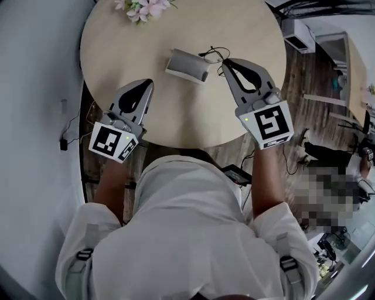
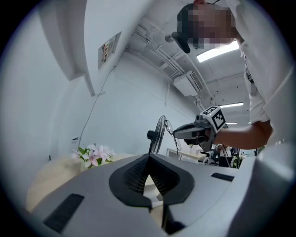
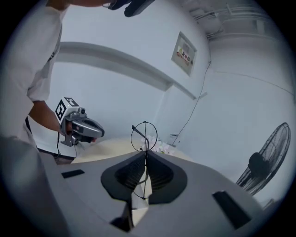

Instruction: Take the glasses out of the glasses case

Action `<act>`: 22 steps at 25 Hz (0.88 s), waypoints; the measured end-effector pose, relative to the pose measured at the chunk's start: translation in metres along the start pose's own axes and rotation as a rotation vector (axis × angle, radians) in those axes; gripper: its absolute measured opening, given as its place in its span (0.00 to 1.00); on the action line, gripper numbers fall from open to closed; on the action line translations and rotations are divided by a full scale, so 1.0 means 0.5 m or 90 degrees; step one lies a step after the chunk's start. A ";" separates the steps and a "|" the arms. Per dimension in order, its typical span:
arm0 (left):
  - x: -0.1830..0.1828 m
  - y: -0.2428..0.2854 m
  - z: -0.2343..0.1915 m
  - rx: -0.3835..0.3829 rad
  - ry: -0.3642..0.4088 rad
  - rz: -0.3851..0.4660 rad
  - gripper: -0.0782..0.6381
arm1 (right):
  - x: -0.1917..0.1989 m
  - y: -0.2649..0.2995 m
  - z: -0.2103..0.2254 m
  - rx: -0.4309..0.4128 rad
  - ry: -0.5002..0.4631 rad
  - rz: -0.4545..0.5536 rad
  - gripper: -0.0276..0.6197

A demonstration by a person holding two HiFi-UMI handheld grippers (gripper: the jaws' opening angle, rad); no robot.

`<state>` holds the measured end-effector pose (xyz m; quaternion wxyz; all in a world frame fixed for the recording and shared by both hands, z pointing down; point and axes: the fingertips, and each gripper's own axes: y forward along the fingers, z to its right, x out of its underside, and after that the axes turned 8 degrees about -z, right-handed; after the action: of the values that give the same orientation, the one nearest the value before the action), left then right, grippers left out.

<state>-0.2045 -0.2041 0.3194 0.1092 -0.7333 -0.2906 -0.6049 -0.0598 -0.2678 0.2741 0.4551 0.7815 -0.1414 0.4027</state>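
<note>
While right gripper [image 3: 146, 155] tight on round wire glasses [image 3: 145, 137], left gripper [image 2: 149, 158] closed, empty.

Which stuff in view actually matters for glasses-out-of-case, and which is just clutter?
Job:
- glasses, pinched in the right gripper
- glasses case, on the table
- left gripper, shut and empty

Lying about:
- flowers at the table's far edge
- fan
- wall poster

Left gripper [image 1: 146, 85]: I hold it near my body, jaws together, empty.
Right gripper [image 1: 226, 62]: I hold it farther forward, jaws pinching the glasses [image 3: 144, 135].
</note>
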 end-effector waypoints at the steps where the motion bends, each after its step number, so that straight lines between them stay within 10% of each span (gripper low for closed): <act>1: -0.023 -0.009 0.016 -0.005 0.010 0.008 0.13 | -0.010 -0.043 0.004 0.009 0.010 0.025 0.09; 7: -0.127 -0.059 0.147 -0.020 0.095 0.046 0.13 | -0.005 -0.318 0.003 0.066 0.010 0.207 0.09; 22: -0.150 -0.160 0.519 0.020 0.173 0.056 0.12 | 0.212 -0.778 -0.062 0.142 0.120 0.414 0.09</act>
<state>-0.0427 -0.0289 0.1695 0.1855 -0.6547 -0.2499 -0.6889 0.2206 -0.0146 0.1302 0.2259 0.6998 -0.2955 0.6099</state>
